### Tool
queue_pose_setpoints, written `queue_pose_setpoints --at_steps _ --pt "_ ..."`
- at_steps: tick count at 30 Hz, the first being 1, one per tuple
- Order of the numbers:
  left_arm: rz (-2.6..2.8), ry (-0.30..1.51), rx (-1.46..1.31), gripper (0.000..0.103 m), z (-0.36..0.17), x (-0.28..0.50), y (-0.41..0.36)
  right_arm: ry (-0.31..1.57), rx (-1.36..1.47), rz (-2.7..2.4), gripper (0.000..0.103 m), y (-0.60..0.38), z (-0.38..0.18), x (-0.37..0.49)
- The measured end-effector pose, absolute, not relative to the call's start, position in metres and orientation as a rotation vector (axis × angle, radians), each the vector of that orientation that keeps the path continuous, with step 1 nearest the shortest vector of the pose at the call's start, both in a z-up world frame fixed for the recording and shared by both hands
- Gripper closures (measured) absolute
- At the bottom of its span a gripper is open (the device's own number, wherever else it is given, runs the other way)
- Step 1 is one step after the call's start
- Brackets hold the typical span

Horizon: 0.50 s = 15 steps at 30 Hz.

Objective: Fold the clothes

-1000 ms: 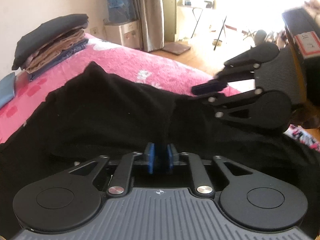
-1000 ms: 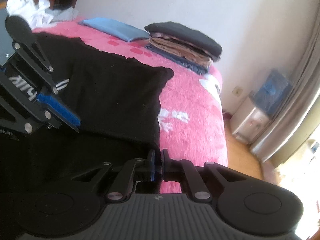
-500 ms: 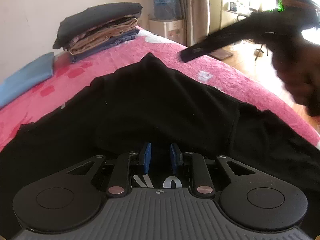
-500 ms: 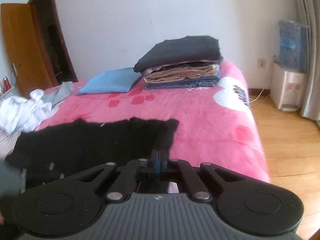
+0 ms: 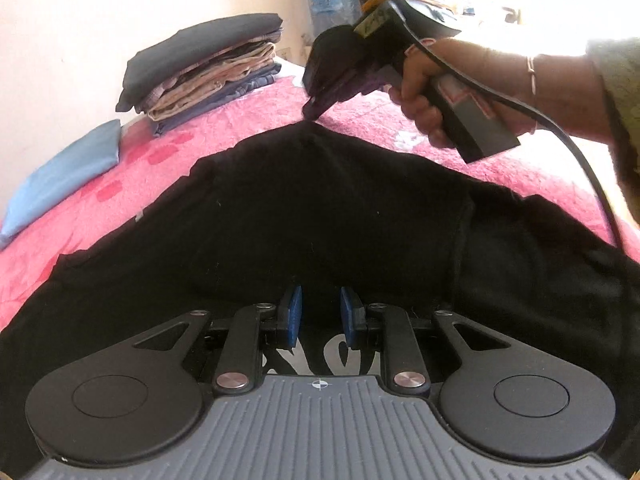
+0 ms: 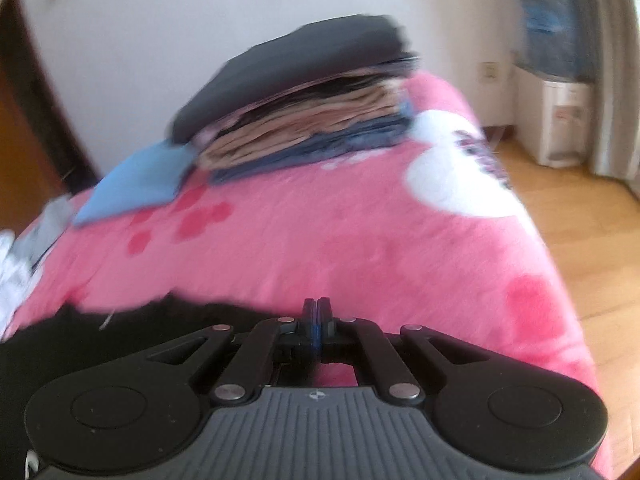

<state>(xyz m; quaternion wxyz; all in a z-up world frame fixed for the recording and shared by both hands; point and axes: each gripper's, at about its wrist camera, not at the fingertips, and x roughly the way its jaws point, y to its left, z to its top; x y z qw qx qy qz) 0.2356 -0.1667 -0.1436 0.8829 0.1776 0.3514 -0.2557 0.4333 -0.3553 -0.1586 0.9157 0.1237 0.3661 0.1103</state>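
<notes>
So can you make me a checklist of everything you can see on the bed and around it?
Surface: pink blanket covering the bed.
Job's things: black garment spread out, one corner pulled up to a peak.
Clutter: folded stack and blue cloth at the far side; white laundry at the edge.
Grippers: left gripper slightly apart over the garment; right gripper shut at the peaked corner, grip itself hidden.
Cables: black cable trailing from the right gripper.
Surroundings: water dispenser, wooden floor, white wall.
</notes>
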Motion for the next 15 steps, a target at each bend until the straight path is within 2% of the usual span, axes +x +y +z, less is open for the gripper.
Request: queue_pose_setpoints --at_steps 5,9,15 --pt "-0.54 0.7 0.273 0.082 -0.133 0.245 -0.142 0.738 0.389 0.267 0.103 -0.389 -0.142 0.403" --pt "-0.492 0.717 0.214 0.082 -0.132 0.27 -0.125 0.808 0.427 0.417 0.102 -0.398 -0.135 0.348" --pt "-0.455 0.822 0.156 0.082 -0.147 0.307 -0.117 0.881 0.252 0.587 0.101 -0.367 -0.135 0.257"
